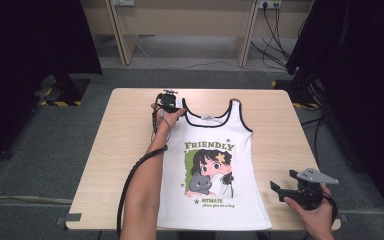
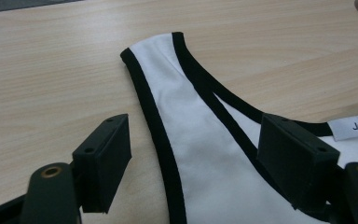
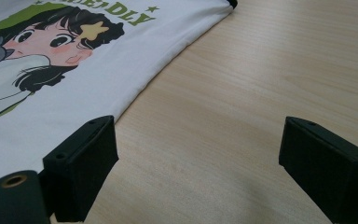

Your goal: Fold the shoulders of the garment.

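A white tank top (image 1: 240, 150) with black trim and a "FRIENDLY" cartoon girl print lies flat on the wooden table (image 1: 120, 145), neck toward the far edge. My left gripper (image 1: 168, 104) is at the top's far-left shoulder strap (image 2: 163, 79). In the left gripper view its jaws stand open (image 2: 198, 158) astride the strap, with the pads off the cloth. My right gripper (image 1: 284, 181) hovers open near the table's front right, just right of the tank top's side edge (image 3: 135, 88). Between its jaws (image 3: 200, 163) there is only bare wood.
Black curtains and stands flank the table on both sides. Beyond the far edge are a wooden desk's legs (image 1: 125, 40) and cables (image 1: 275, 30) on the grey floor. A black cable (image 1: 130, 180) trails along the left forearm.
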The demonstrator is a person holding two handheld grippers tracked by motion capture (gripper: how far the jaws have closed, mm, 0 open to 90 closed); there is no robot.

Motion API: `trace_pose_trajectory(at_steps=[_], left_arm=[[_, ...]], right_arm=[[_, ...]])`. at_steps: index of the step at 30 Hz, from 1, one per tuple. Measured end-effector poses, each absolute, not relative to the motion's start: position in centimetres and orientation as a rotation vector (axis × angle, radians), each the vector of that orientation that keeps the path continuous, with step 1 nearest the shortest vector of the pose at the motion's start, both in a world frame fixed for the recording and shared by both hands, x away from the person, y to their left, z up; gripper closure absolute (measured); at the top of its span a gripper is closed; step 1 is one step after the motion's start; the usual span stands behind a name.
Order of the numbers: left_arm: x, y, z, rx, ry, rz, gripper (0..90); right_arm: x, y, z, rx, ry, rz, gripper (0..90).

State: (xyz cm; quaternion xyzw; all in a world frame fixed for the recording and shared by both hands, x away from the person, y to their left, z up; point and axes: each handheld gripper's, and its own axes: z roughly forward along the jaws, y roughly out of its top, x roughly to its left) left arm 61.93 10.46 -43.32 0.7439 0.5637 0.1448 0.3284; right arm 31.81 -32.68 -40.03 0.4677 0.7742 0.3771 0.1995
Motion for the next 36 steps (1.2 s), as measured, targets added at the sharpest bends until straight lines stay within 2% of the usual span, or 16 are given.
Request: trace_pose_trajectory(at_steps=[17, 21, 26, 31, 36], left_arm=[[62.8, 9.9, -44.2, 1.979, 1.519, 0.387, 30.1], [62.7, 9.7, -44.2, 2.001, 1.479, 0.423, 40.5], [62.4, 9.1, -44.2, 2.005, 1.436, 0.423, 58.8], [62.1, 8.6, -44.2, 2.016, 1.387, 0.404, 81.2], [62.0, 8.8, -44.1, 1.988, 1.409, 0.348, 85.1]], right_arm=[[31.8, -32.7, -40.0, 1.298, 2.175, 1.062, 12.0], [31.8, -32.6, -40.1, 1.295, 2.18, 1.058, 12.0], [31.7, -32.4, -40.1, 1.288, 2.187, 1.053, 12.2], [31.7, -32.4, -40.1, 1.287, 2.188, 1.052, 12.3], [31.6, -32.4, -40.1, 1.285, 2.188, 1.055, 12.3]])
